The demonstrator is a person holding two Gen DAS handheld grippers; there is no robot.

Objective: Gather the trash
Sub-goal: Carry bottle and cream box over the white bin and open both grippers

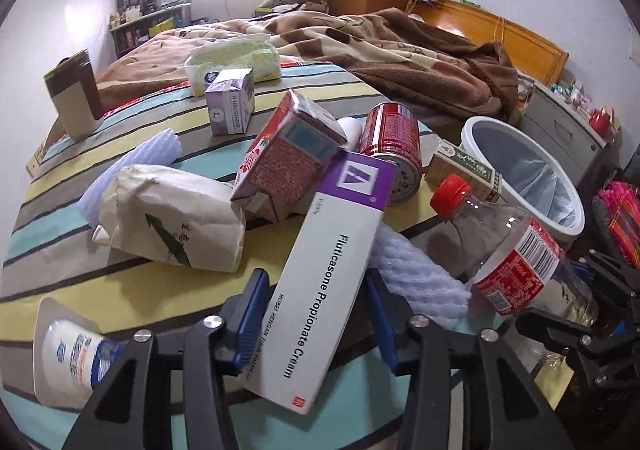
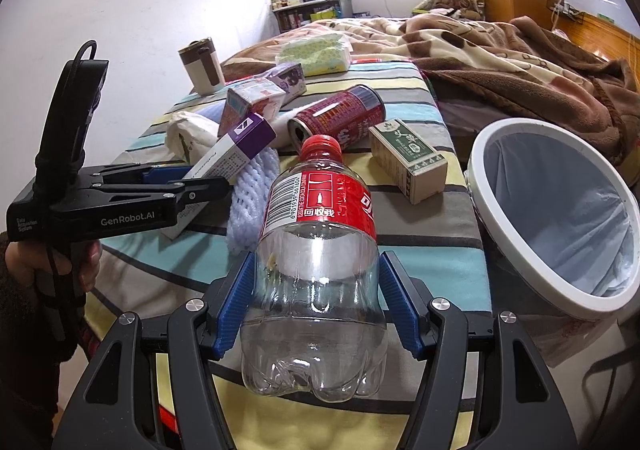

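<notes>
The left tool [image 1: 316, 314] has its blue pads closed on the low end of a long white and purple box [image 1: 332, 274]; the box sticks up and ahead of the tool, and its top leans on a red carton [image 1: 288, 157]. The right tool [image 2: 316, 302] is clamped on the clear bottle [image 2: 316, 250], which points away from it with the red cap [image 2: 321, 147] far ahead. The bin [image 2: 560, 226] sits just to the right of the right tool, open and lined with a bag.

To do this well, I think each tool should lift straight up first (so the box does not drag the carton), then swing right over the bin; let go only when the thing hangs over the hole.

Words you can read: "Fluticasone Propionate Cream" on the box; "GenRobot.AI" on the left tool; the bottle label [image 2: 320, 201] has a bar code and red Chinese letters. The red can [image 2: 340, 121] ahead has writing too small to read.
</notes>
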